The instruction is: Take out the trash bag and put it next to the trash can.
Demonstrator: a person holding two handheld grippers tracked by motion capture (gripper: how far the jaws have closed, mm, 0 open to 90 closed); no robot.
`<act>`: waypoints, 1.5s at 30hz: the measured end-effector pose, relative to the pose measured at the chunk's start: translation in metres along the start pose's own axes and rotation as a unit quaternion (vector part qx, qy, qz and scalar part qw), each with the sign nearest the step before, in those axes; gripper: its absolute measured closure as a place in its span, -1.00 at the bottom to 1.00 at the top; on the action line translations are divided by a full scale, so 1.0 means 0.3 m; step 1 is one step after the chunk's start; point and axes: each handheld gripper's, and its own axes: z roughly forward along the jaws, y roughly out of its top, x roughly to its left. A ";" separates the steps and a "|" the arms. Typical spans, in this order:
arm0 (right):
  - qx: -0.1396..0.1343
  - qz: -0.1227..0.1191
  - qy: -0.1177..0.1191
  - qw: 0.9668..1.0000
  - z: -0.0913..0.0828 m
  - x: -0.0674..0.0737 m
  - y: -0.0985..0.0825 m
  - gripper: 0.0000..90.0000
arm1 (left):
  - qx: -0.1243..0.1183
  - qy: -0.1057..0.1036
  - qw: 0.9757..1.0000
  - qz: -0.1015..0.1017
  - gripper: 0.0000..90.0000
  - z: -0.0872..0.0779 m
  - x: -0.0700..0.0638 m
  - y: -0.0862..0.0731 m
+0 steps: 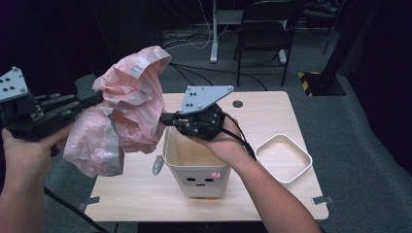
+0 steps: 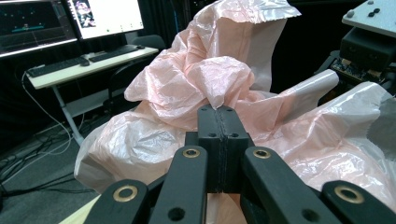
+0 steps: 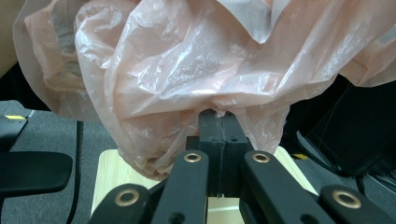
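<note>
right claw [image 3: 218,120] pinched tight on crumpled pink plastic bag [image 3: 187,70], light wooden table [image 3: 108,177] below

This is a lab or studio set up for recording, not a home. Black curtains [image 1: 63,34] close off the space, and grey carpet [image 1: 359,145] covers the floor. A small light-wood table [image 1: 272,121] with a round cable hole [image 1: 237,104] stands in the middle. Behind it sit a black chair [image 1: 267,29] and the white leg of a desk [image 1: 214,34], with loose cables [image 1: 194,41] trailing over the floor. A stand base edged in yellow-and-black hazard tape [image 1: 307,81] is nearby. The left gripper view shows a white desk [image 2: 88,67] bearing lit monitors [image 2: 105,16] and a keyboard [image 2: 56,66].
</note>
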 end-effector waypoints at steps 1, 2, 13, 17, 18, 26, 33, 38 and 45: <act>0.002 0.001 0.001 1.000 0.004 -0.001 -0.005 1.00 | 0.000 0.000 1.000 -0.002 0.99 0.001 0.002 -0.004; 0.004 0.002 0.002 1.000 0.007 -0.003 -0.009 1.00 | 0.001 0.001 1.000 -0.003 0.99 0.002 0.005 -0.009; 0.035 0.022 0.022 0.999 0.032 -0.026 -0.044 0.93 | 0.006 -0.002 1.000 -0.016 0.99 0.039 0.028 -0.032; 0.042 0.029 0.019 0.999 0.030 -0.034 -0.054 0.82 | 0.005 -0.008 1.000 -0.025 0.99 0.054 0.041 -0.046; 0.046 0.030 0.019 0.998 0.029 -0.035 -0.057 0.74 | 0.008 -0.009 1.000 -0.025 0.99 0.060 0.044 -0.050; 0.032 0.025 -0.014 0.999 -0.026 -0.026 -0.053 0.56 | 0.007 -0.012 0.999 -0.033 0.99 0.068 0.066 -0.074; 0.022 0.019 -0.026 0.999 -0.069 -0.010 -0.059 0.54 | -0.003 -0.005 0.999 -0.033 0.99 0.036 0.071 -0.065; 0.017 0.023 -0.036 0.999 -0.106 -0.011 -0.084 0.53 | 0.015 0.004 0.999 -0.027 0.99 0.040 0.075 -0.076; 0.020 0.028 -0.048 0.998 -0.134 -0.006 -0.114 0.45 | 0.031 0.016 0.998 -0.043 0.99 0.056 0.107 -0.132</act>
